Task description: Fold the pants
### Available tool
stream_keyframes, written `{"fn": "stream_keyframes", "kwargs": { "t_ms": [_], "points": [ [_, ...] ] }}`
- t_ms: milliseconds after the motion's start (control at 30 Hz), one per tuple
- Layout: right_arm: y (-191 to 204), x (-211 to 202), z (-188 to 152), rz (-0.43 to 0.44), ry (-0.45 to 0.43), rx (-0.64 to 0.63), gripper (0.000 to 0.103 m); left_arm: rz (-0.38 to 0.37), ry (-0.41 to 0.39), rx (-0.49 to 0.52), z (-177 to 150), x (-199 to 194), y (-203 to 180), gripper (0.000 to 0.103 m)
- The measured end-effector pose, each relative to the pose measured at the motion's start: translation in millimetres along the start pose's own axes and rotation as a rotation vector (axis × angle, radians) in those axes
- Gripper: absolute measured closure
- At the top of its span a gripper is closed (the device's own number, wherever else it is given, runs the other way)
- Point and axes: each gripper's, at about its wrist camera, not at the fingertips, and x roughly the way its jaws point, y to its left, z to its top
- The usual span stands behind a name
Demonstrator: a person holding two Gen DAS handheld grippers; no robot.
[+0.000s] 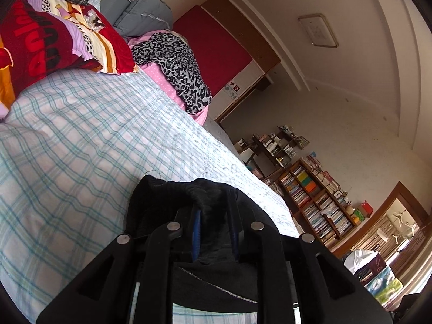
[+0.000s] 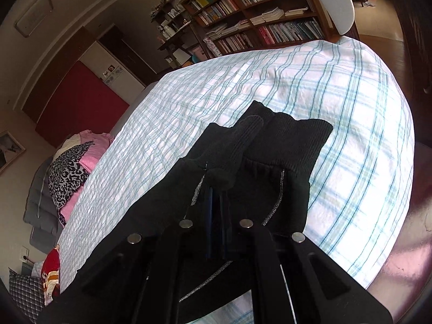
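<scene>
The black pants [image 1: 162,202] lie on a bed with a light plaid sheet [image 1: 81,140]. In the left wrist view my left gripper [image 1: 214,216] is shut on a bunched fold of the black fabric, which hides the fingertips. In the right wrist view the pants [image 2: 286,145] show two ribbed ankle cuffs and thin silver side stripes. My right gripper [image 2: 220,186] is shut on a ribbed cuff, which drapes over the fingertips.
Pillows and a red patterned blanket [image 1: 54,40] lie at the head of the bed, with leopard-print cloth [image 1: 178,64] on pink cloth by the far edge. A bookshelf [image 2: 256,19] stands past the bed's foot. The plaid sheet [image 2: 351,108] drops off at the bed's right edge.
</scene>
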Motion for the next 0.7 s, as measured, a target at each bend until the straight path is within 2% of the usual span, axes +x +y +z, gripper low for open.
{"fn": "stream_keyframes", "kwargs": {
  "t_ms": [100,167,200,233,267,333,367,433,467,533,633,700],
  "points": [
    [-9.8,6.4,-6.3,0.010,0.022,0.043,0.098,0.084,-0.021,0.014,-6.7,-7.7,-0.1,0.073],
    [-14.3,8.7,-8.2,0.027,0.032,0.062,0.095,0.167,-0.064,0.045,-6.3,-14.9,-3.2,0.049],
    [-16.0,9.2,-9.6,0.036,0.037,0.066,0.094,0.176,-0.085,0.058,-6.2,-20.6,-4.8,0.049],
    [-17.6,8.9,-10.4,0.045,0.038,0.073,0.086,0.177,-0.091,0.067,-5.5,-23.2,-7.6,0.049],
    [-19.7,8.6,-10.6,0.057,0.036,0.087,0.073,0.181,-0.092,0.077,-4.4,-23.6,-11.8,0.049],
    [-25.3,7.1,-9.9,0.105,0.029,0.130,0.061,0.181,-0.094,0.117,-5.7,-21.7,-22.9,0.048],
    [-26.5,6.5,-9.3,0.120,0.027,0.143,0.060,0.179,-0.085,0.143,-7.7,-20.0,-31.0,0.046],
    [-25.2,6.7,-7.3,0.122,0.020,0.145,0.060,0.173,-0.046,0.204,-13.8,-8.3,-50.8,0.045],
    [-23.1,8.3,-5.5,0.123,0.021,0.141,0.060,0.166,-0.021,0.235,-17.9,0.1,-60.0,0.040],
    [-18.2,12.8,-3.6,0.124,0.021,0.132,0.060,0.123,0.050,0.276,-29.2,19.5,-76.6,0.036],
    [-14.5,20.0,-1.0,0.128,0.024,0.133,0.060,0.038,0.184,0.274,-51.5,47.6,-96.1,0.028],
    [-11.8,23.8,-0.8,0.133,0.027,0.125,0.060,-0.007,0.259,0.273,-68.1,62.4,-106.4,0.028]
  ]
}}
